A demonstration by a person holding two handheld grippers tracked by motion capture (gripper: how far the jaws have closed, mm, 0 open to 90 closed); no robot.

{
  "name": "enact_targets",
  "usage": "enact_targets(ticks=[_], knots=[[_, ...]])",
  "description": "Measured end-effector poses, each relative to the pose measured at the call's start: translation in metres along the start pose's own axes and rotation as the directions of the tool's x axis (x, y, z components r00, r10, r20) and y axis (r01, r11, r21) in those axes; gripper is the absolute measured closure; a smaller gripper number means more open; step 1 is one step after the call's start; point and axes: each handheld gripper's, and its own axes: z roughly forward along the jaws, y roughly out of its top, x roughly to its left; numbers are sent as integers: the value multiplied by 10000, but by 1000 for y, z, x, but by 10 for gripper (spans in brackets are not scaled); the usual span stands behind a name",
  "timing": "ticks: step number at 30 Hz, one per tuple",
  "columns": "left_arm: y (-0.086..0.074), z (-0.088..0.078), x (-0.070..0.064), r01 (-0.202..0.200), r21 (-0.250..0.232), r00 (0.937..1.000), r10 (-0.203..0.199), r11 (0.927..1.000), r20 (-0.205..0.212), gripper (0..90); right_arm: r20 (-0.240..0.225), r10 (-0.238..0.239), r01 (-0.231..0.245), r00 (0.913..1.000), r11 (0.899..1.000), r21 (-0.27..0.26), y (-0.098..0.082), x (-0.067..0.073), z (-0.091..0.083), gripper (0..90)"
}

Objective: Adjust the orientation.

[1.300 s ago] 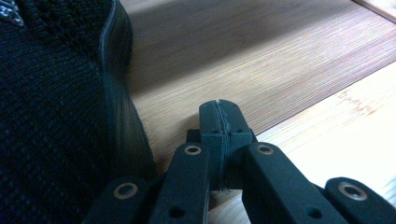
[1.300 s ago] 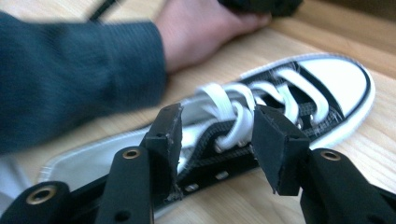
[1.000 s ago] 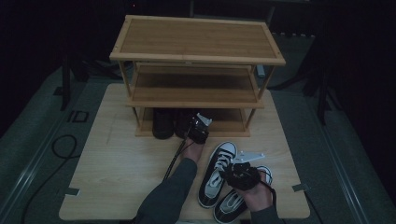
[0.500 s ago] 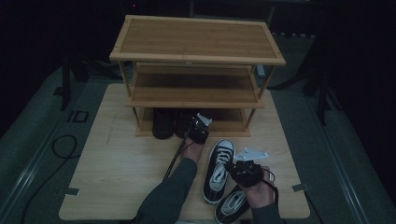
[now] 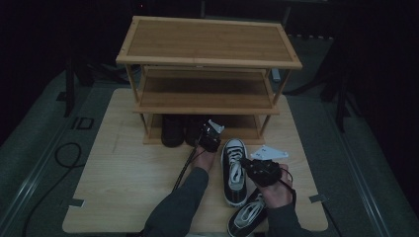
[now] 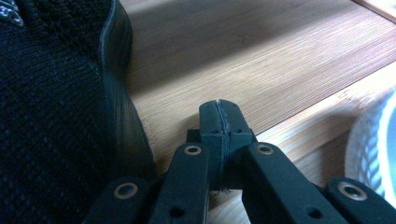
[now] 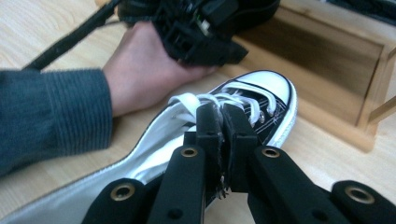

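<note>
A wooden shoe rack (image 5: 207,59) is seen in the upper middle of the high view, and a pair of dark shoes (image 5: 180,129) is already placed on its lowest shelf. On the table (image 5: 128,173), in the lower right part of the frame, two black-and-white sneakers are found: one sneaker (image 5: 234,168) lies just below the rack, the second sneaker (image 5: 247,217) at the bottom edge.

The step in hand is judged to be the lifting of the first sneaker toward the rack. To do it well, the grip should be kept firm at the tongue and laces, the sneaker raised level, and its toe led into the free space to the right of the dark shoes.

The long axis of this sneaker runs almost straight up the frame, with the white toe cap pointed at the rack and the heel toward the person.

The right gripper (image 7: 219,114) has just been closing, and its jaws are pressed on the sneaker's tongue and lace. The left gripper (image 6: 219,116) is pressed together on nothing, beside a dark shoe.
</note>
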Motion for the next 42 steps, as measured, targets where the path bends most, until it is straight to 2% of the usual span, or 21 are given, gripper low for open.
enact_targets(ticks=[4, 8, 12, 15, 20, 22, 27, 34, 38, 40, 42], knots=[[0, 0, 0, -6, 4, 10000, 6, 10000, -17, 897, 117, -239, 242, 9996, 9993, -270, 9, -12, -2, 869], [0, 0, 0, -1, 2, 10000, 1, 10000, -18, 897, -14, -192, 191, 9998, 9993, -315, 11, -26, 6, 869], [0, 0, 0, 4, -12, 10000, -4, 10000, -6, 897, -70, -72, 71, 9999, 9998, -190, 8, -37, 14, 869], [0, 0, 0, -13, 6, 10000, 13, 10000, -22, 897, -115, 152, -153, 9998, 9998, -150, 4, -43, 13, 868], [0, 0, 0, -20, -3, 10000, 20, 10000, -24, 897, -40, 349, -349, 9994, 9993, 98, -1, -47, 13, 867], [0, 0, 0, -12, 7, 10000, 12, 10000, -28, 897, 15, 355, -355, 9994, 9991, 229, -1, -46, 13, 861], [0, 0, 0, 1, 2, 10000, -1, 10000, -25, 897, 516, 131, -166, 9986, 9976, 677, -2, -41, 13, 814], [0, 0, 0, -4, 6, 10000, 4, 10000, -24, 897, 872, 152, -252, 9961, 9930, 1155, -10, -41, 11, 777], [0, 0, 0, -18, -5, 10000, 18, 10000, -24, 897, 751, 484, -591, 9960, 9874, 1468, -12, -47, 12, 765], [0, 0, 0, -18, -4, 10000, 18, 10000, -24, 897, 576, 560, -654, 9968, 9818, 1781, -9, -50, 16, 768], [0, 0, 0, -16, 9, 10000, 16, 10000, -30, 897, 411, 719, -793, 9966, 9715, 2235, -6, -53, 22, 768]])
